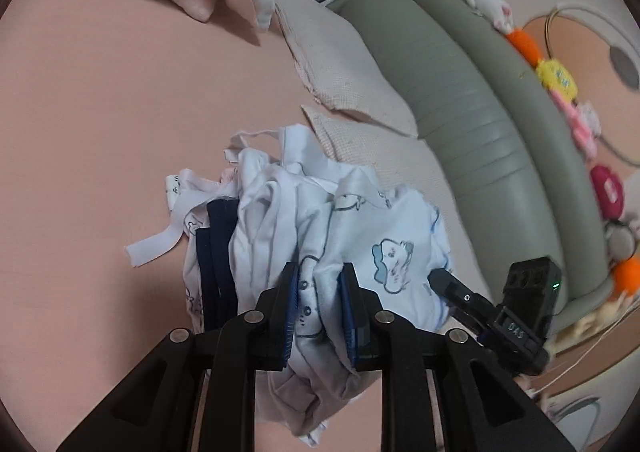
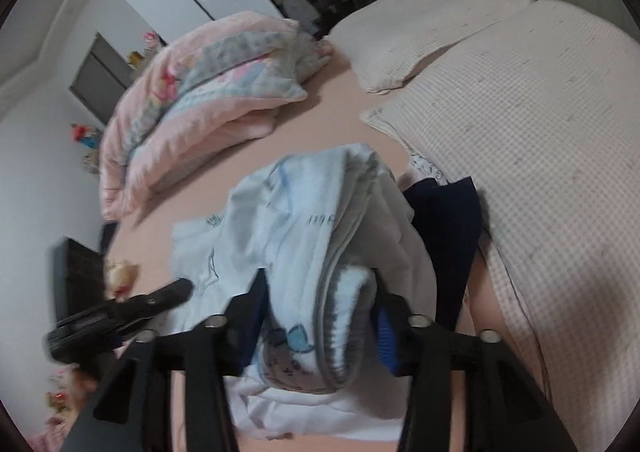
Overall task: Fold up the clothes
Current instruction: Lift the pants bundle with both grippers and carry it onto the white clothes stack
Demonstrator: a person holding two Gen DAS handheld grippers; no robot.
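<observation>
Pink bedsheet (image 1: 100, 112) lies under both claws: left gripper (image 1: 319, 316) and right gripper (image 2: 316, 316) each pinch the soft, light, cartoon-printed white cotton garment (image 1: 360, 236), bunched floppy ahead; hems grip best.

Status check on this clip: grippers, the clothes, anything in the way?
Left gripper shut on white printed garment. Right gripper shut on light-blue garment. Navy piece bunched alongside. Pillows close by.
</observation>
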